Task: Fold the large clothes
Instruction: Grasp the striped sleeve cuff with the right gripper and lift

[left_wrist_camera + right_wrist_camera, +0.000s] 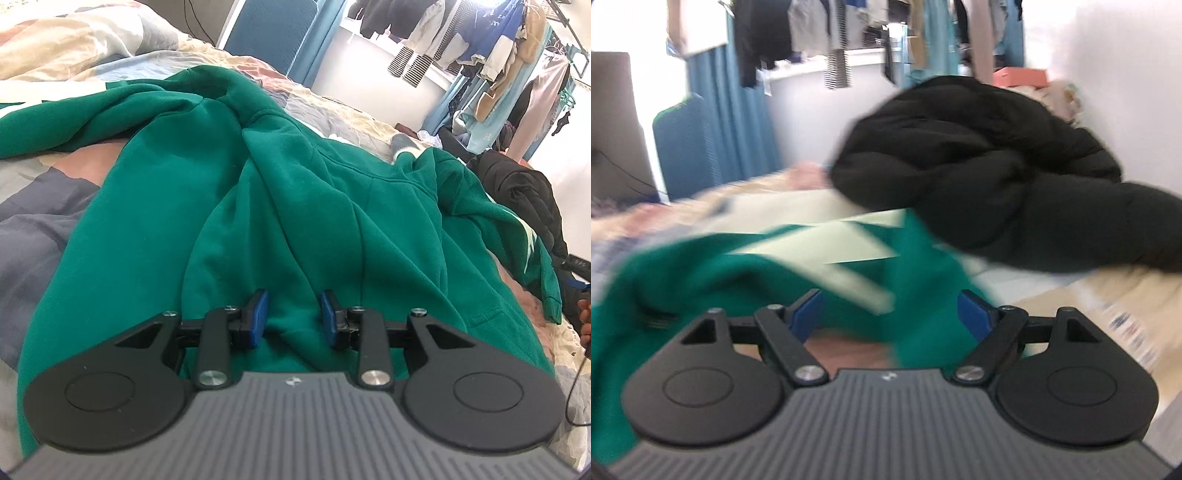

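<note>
The green hoodie (pixel 229 192) is lying spread across the patchwork bedspread (pixel 40 206), rumpled, with its body toward the near edge of the bed and its hood (pixel 207 88) bunching up toward the far edge. One sleeve (pixel 55 114) is extending toward the left edge of the bed; the other side, carrying a pale graphic (pixel 530 240), is draping toward the right edge.

The left gripper (pixel 294 318) is hovering over the lower body of the hoodie. Its blue pads (pixel 260 314) are standing moderately apart with a raised ridge of green fabric between them; no pad is visibly pressing on the cloth, so the claw is holding nothing.

The right gripper (pixel 892 319) is sitting over the hoodie's (pixel 701 273) right-hand portion, where pale angular stripes (pixel 827 251) are showing. Its fingers (pixel 807 317) are spreading wide, with green fabric lying between and below them, ungripped. This view is motion-blurred, so fine contact cannot be determined.

A black puffy jacket (pixel 990 166) is lying heaped at the far right of the bed, just beside the hoodie and overlapping its edge. Hanging clothes (pixel 491 48) are lining the far wall beside a blue curtain (pixel 738 122).
</note>
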